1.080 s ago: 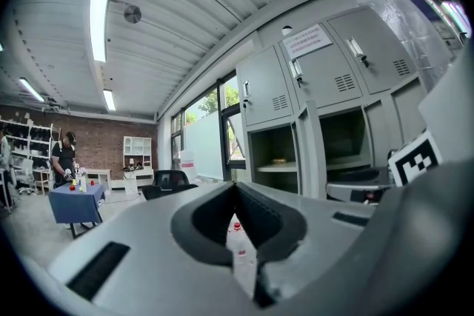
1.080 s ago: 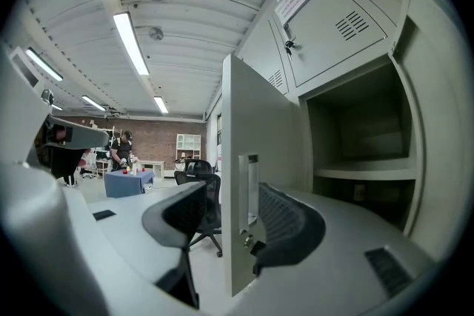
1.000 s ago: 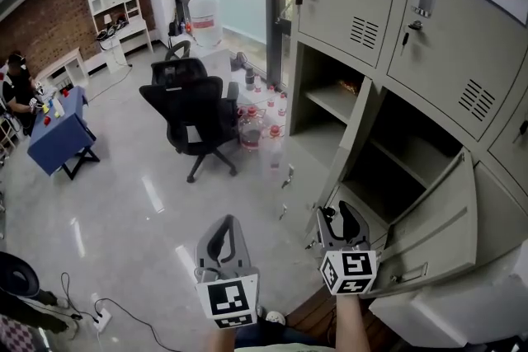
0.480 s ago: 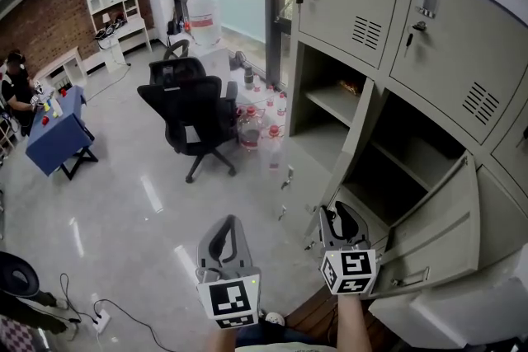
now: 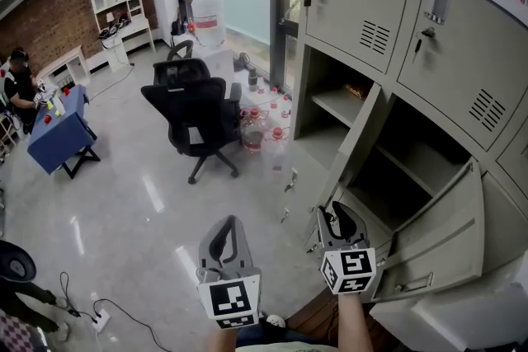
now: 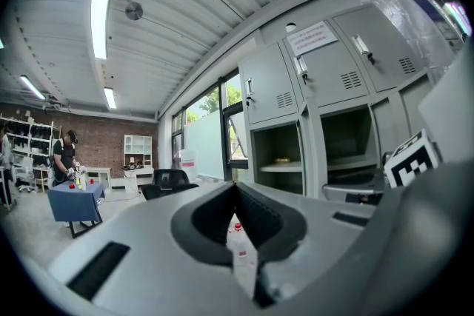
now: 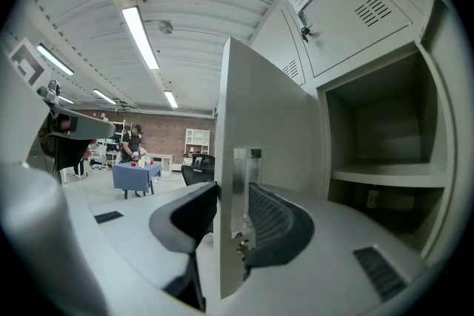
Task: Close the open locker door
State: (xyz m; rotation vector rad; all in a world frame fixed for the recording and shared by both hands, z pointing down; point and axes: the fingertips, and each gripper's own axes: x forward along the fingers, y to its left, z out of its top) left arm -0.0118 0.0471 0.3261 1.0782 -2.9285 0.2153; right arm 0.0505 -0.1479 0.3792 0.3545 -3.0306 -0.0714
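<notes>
Far left, a person point(image 5: 18, 86) sits at a blue table point(image 5: 56, 136) below the brick wall, and a power strip point(image 5: 101, 313) lies on the shiny floor near the bottom corner. Moving across, a black office chair point(image 5: 198, 115) stands mid-floor, with a big water jug point(image 5: 206, 19) behind it by the glass and a cluster of bottles point(image 5: 262, 124) on the floor just right of the chair.

Down at the bottom edge, the left gripper point(image 5: 227, 220) is held out level over open floor. Its jaws are together at the tips with nothing between them, and its own view shows only the bottles beyond the tips point(image 6: 235, 192).

Just right of it, the right gripper point(image 5: 337, 210) is on the job. Its jaws have just been closing, and they now pinch the free edge of the open locker door point(image 5: 355, 144). In the right gripper view the door panel point(image 7: 259, 122) stands upright between the pads point(image 7: 274, 222), by its metal handle plate.

That door swings well out from the grey lockers point(image 5: 462, 45), leaving the shelved compartment open. Further right, a second door point(image 5: 445, 235) also hangs ajar.
</notes>
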